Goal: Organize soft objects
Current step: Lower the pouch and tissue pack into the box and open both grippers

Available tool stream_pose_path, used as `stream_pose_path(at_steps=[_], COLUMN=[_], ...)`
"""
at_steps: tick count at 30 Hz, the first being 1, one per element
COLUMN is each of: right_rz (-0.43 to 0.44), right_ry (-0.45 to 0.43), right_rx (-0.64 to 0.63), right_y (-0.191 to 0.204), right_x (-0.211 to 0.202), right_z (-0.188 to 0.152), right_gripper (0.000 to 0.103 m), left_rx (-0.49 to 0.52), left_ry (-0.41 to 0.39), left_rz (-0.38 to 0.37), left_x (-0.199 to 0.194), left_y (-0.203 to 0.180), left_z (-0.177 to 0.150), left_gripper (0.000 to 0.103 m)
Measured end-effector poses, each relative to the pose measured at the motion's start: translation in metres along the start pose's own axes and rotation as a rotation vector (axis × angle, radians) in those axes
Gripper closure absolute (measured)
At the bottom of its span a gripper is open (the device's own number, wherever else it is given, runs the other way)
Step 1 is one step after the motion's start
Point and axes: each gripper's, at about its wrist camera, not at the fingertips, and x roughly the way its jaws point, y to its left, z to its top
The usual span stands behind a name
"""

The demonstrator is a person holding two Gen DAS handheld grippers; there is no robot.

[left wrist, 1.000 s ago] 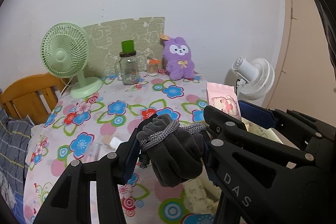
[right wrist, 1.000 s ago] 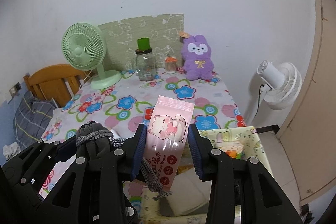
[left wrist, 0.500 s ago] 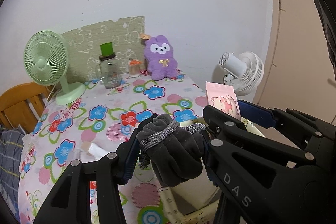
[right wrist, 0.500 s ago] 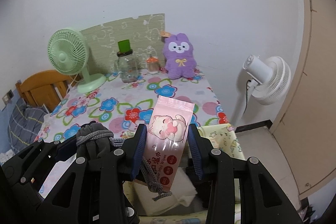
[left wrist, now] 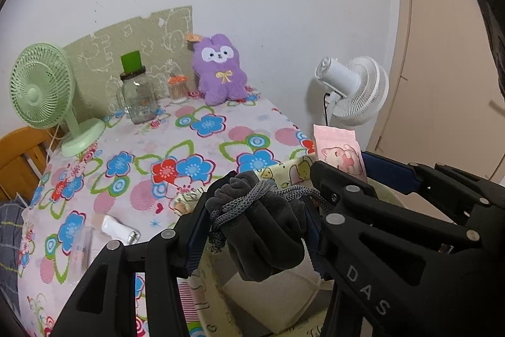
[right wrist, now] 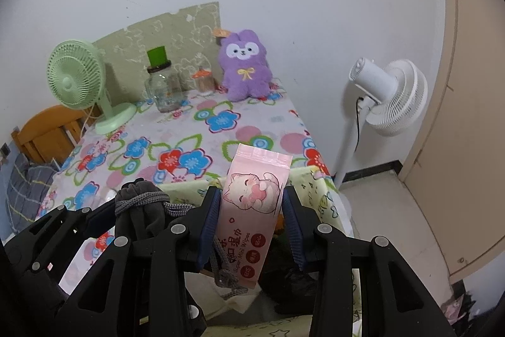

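Left tongs (left wrist: 257, 229) clamped on dark grey drawstring pouch (left wrist: 262, 232), held above cream fabric bin (left wrist: 290, 169) at edge of floral desk (left wrist: 195, 144). Right tongs (right wrist: 251, 218) clamped on pink wipes pack (right wrist: 252, 204), beside pouch, over same bin. Purple plush (right wrist: 244, 65) sits far back on desk.

Fuzzy dark cloth pouch (left wrist: 265, 229) with woven cord (left wrist: 240, 201); glossy pink plastic wipes pack (right wrist: 252, 210); matt black plastic grippers; plush purple toy (left wrist: 221, 68); clear glass jar (left wrist: 137, 97); smooth wooden chair (right wrist: 47, 128)
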Motion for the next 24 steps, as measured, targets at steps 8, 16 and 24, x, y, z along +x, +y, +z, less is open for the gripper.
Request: stream_pose_path(at_steps=[8, 16, 24], right_rz=[0.003, 0.013, 0.03], right_ry=[0.043, 0.071, 0.085], right_rx=[0.012, 0.026, 0.034], right_y=[-0.008, -0.01, -0.008], right_x=[0.014, 0.023, 0.024], right_z=[-0.008, -0.011, -0.01], right_gripper=[0.06, 0.06, 0.059], left_rx=[-0.002, 0.0, -0.007], left_ry=[0.055, 0.087, 0.093], left_rz=[-0.001, 0.001, -0.008], left_x=[0.019, 0.026, 0.024], left_y=[-0.001, 0.0, 0.002], left_z=[-0.004, -0.005, -0.005], left_gripper=[0.036, 0.032, 0.029])
